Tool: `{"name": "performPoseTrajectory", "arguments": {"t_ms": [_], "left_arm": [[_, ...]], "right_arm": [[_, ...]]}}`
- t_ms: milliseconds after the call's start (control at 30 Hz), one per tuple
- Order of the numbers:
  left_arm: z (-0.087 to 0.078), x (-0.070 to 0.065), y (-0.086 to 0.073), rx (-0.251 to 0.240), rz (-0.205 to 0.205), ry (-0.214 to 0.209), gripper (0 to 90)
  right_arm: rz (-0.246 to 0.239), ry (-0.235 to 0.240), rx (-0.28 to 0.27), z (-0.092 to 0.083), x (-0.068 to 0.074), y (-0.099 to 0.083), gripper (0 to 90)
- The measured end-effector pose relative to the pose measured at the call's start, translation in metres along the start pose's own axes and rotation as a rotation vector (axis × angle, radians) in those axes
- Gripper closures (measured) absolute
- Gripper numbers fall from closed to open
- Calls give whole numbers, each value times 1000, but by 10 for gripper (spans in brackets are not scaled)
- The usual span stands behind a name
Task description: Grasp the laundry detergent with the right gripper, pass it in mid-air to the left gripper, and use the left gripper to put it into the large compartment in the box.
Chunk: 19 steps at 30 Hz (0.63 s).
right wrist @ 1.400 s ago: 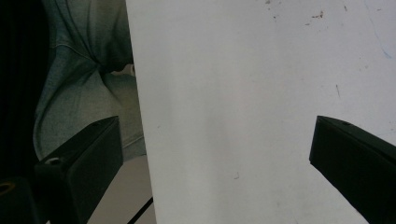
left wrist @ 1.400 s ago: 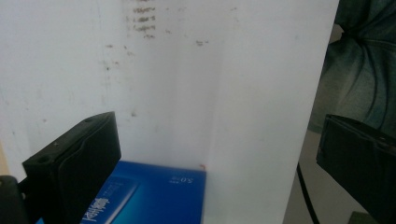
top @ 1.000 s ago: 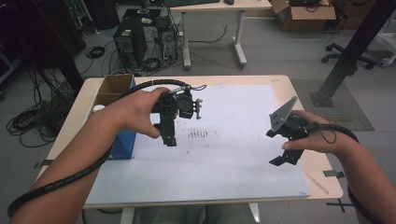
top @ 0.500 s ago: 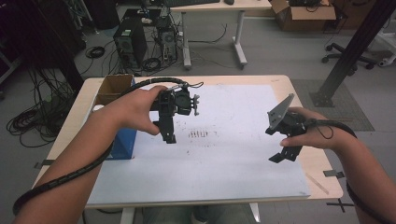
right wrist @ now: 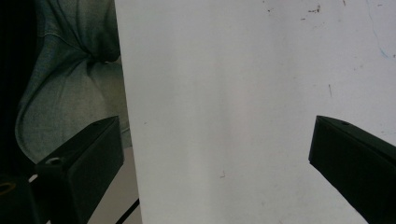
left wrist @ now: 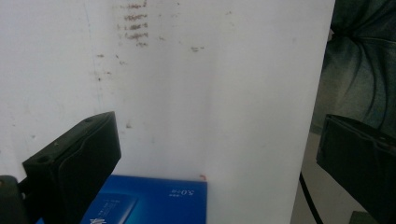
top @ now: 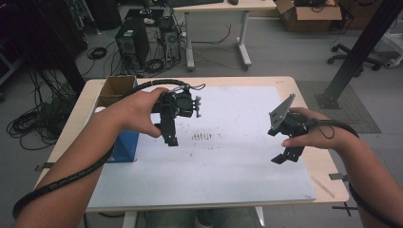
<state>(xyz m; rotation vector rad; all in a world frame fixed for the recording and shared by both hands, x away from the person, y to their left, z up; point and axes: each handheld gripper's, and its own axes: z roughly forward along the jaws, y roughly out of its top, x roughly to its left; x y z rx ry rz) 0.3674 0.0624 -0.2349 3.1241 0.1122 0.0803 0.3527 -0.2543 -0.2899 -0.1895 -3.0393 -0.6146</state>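
— Where do we find the blue box (top: 124, 145)?

— It sits at the left edge of the white sheet (top: 228, 156) on the counter (top: 311, 102), just beside our left forearm. In the left gripper view we see its printed top (left wrist: 149, 203) low between the jaws, lying against the sheet.

— And our left gripper (top: 171, 140)?

— We hold it above the sheet, close to the box, jaws spread wide and grasping nothing.

— The right gripper (top: 284, 156)?

— Well apart, over the sheet's right side, also released, its jaws wide with bare sheet (right wrist: 224, 116) between them.

— Anything else near?

— A cardboard box (top: 114, 90) stands behind the blue one, and faint dark marks (top: 203, 137) dot the sheet's middle.
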Motion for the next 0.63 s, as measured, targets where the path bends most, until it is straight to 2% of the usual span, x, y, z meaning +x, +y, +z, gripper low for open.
{"name": "performPoseTrajectory", "arguments": {"t_ms": [533,633], "left_arm": [[2,3,-1,-9,-2,-2,2],[2,1,-2,-37,-9,-1,2]], "right_arm": [[2,-2,-2,1,1,5,33],[-2,-1,-5,1,1,6,33]]}}
